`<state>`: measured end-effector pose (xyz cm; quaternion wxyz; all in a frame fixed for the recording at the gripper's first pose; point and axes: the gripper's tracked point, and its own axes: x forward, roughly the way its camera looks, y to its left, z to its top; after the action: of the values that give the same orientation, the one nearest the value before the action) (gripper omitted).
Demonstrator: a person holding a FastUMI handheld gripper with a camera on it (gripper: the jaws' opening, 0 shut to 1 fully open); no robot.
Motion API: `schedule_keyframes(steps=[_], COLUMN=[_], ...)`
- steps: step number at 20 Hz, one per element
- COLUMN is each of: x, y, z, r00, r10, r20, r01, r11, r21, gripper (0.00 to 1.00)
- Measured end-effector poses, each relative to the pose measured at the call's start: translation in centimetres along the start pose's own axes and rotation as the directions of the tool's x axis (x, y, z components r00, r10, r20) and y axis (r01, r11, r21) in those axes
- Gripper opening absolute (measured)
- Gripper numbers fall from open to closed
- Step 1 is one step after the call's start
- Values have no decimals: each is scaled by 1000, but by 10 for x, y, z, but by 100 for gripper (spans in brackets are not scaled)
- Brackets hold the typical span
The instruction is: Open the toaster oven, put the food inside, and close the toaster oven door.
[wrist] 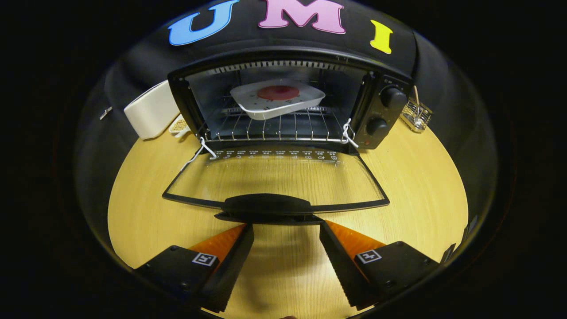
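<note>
Gripper (286,226) fingers apart at door handle (267,206); toaster oven (292,104) open; plated food (278,92) on rack

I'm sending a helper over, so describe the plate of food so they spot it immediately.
Find the black toaster oven on the wooden table, door folded down. On its wire rack sits a white squarish plate, tilted, with a red round patty, beyond the open gripper.
</note>
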<state>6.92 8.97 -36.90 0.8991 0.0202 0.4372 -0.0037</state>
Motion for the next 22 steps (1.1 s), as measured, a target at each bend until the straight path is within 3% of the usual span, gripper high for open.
schedule_keyframes(steps=[4, 9, 14, 18, 22], x=[-30, -88, -162, -228, -290], y=[3, 10, -9, -49, -102], z=[35, 108, 169, 194, 206], r00=[994, 953, 859, 776, 657], r10=[35, 85, 102, 63, -20], r20=[100, 291, 502, 628, 754], r01=[-33, -94, -106, -84, 2], r11=[999, 995, 994, 996, 1000], r21=[-21, 17, -21, 4, 25], gripper=[99, 99, 98, 98, 98])
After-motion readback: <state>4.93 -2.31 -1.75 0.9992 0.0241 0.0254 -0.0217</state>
